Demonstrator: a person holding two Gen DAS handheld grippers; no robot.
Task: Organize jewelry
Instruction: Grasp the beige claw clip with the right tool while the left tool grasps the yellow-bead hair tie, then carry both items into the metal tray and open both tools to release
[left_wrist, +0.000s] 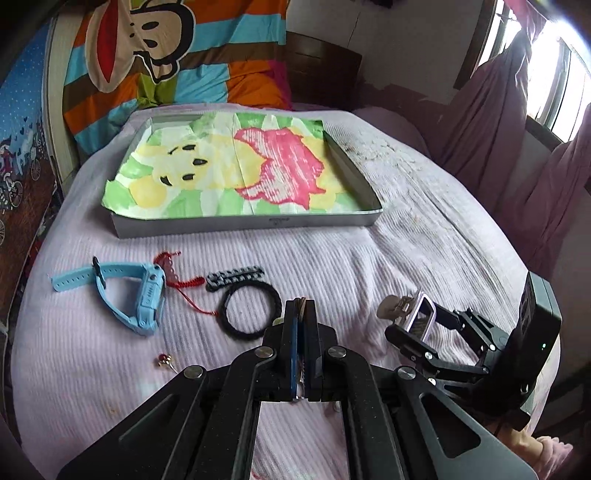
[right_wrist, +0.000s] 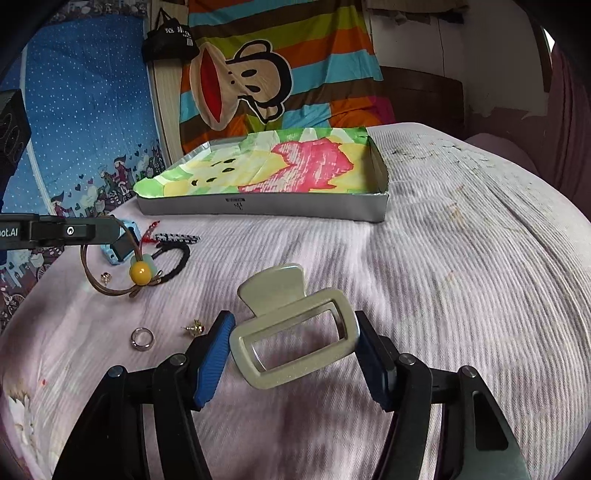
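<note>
Lowest in the right wrist view, the right gripper (right_wrist: 293, 349) has its blue pads against the two sides of a pale hair claw clip (right_wrist: 295, 332), pinching it just above the pink bedspread (right_wrist: 443, 295); in the left wrist view the same clip shows at centre right of the frame. At the bottom centre of the left wrist view the left gripper (left_wrist: 300, 314) is pressed together on a thin brown cord; the right wrist view, at its left edge, shows this to be a cord bracelet (right_wrist: 110, 273) with a yellow bead hanging from those fingers.

A little farther up, loose pieces lie on the bedspread: a silver ring (right_wrist: 142, 338) and a small gold earring (right_wrist: 194, 326) at lower left of the right wrist view, another red-and-gold stud (left_wrist: 164, 359) at lower left of the left wrist view, then a black hair tie (left_wrist: 250, 312), a black-and-white strip (left_wrist: 234, 277), a red string bracelet (left_wrist: 173, 273) and a blue watch (left_wrist: 142, 299) across the left middle.

Farthest, in the upper centre of both frames, the shallow box (left_wrist: 243, 221) with its cartoon paper lining holds no jewelry that I can see.

By this reckoning the sorting has barely begun: two items are lifted but not yet delivered, and seven or so remain to collect
</note>
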